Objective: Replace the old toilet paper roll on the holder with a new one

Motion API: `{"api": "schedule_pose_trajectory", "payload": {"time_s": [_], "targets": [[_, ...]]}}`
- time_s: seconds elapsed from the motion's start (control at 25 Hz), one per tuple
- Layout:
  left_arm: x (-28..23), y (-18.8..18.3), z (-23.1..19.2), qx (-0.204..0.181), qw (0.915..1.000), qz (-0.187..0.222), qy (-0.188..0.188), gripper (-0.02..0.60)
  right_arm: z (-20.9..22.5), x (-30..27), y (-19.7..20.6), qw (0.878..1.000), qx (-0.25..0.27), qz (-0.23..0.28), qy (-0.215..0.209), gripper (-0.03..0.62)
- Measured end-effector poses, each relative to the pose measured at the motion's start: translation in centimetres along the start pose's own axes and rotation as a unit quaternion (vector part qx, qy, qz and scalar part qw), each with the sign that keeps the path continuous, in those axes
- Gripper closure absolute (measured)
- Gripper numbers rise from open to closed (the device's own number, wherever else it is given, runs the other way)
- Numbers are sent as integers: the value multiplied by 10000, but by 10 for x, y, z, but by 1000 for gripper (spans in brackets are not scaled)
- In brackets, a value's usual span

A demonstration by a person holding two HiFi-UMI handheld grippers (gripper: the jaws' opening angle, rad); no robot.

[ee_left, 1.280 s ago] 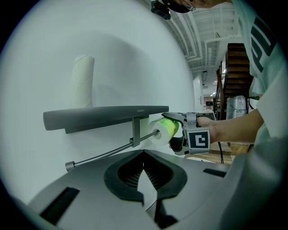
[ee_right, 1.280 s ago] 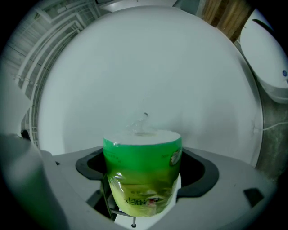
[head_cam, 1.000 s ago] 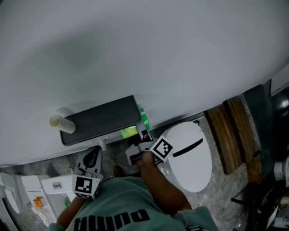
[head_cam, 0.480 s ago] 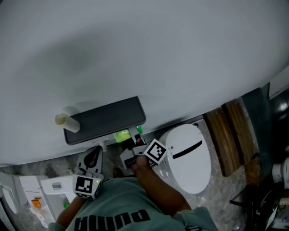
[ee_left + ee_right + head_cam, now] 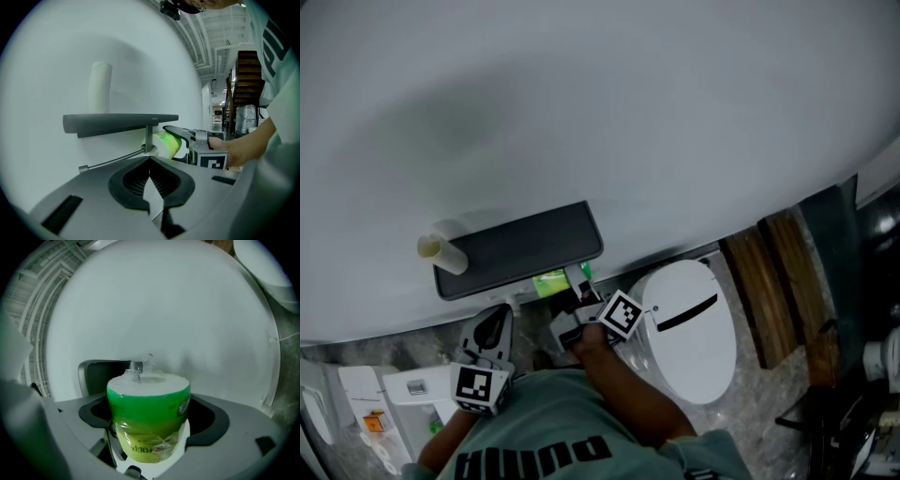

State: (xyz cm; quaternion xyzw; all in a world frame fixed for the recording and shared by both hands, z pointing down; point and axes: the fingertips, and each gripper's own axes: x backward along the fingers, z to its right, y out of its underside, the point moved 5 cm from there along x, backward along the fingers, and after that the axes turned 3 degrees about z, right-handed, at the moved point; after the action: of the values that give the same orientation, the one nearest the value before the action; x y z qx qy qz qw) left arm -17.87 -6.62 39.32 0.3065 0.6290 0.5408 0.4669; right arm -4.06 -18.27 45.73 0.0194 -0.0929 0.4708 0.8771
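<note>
Green-wrapped roll (image 5: pixel 551 281) sits clamped in the right gripper (image 5: pixel 574 292) just under the holder (image 5: pixel 520 248) in the head view, with the left gripper (image 5: pixel 494 323) nearby, lower left. In the left gripper view its jaws are pressed together on nothing. The bare bar (image 5: pixel 112 160) runs from its post (image 5: pixel 148 138) to a free end at the left, with the roll on the post's far side. In the right gripper view the roll's axis points straight at the post.

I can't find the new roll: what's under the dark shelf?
The green-wrapped roll, shut in the right gripper, at the holder's rod. Whether the rod enters its core is hidden by the roll.
</note>
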Motion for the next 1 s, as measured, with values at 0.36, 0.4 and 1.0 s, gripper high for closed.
{"api": "schedule_pose_trajectory", "payload": {"time_s": [0.36, 0.4, 1.0], "targets": [[-5, 1, 4, 53, 10000, -9, 60, 578, -2, 16, -1, 9998, -12, -190, -39, 138], [-5, 3, 4, 35, 10000, -21, 68, 578, -3, 20, -2, 9998, 29, -211, -29, 138], [-14, 5, 17, 514, 9985, 156, 61, 578, -70, 77, -1, 9647, 2355, -1171, 158, 170]]}}
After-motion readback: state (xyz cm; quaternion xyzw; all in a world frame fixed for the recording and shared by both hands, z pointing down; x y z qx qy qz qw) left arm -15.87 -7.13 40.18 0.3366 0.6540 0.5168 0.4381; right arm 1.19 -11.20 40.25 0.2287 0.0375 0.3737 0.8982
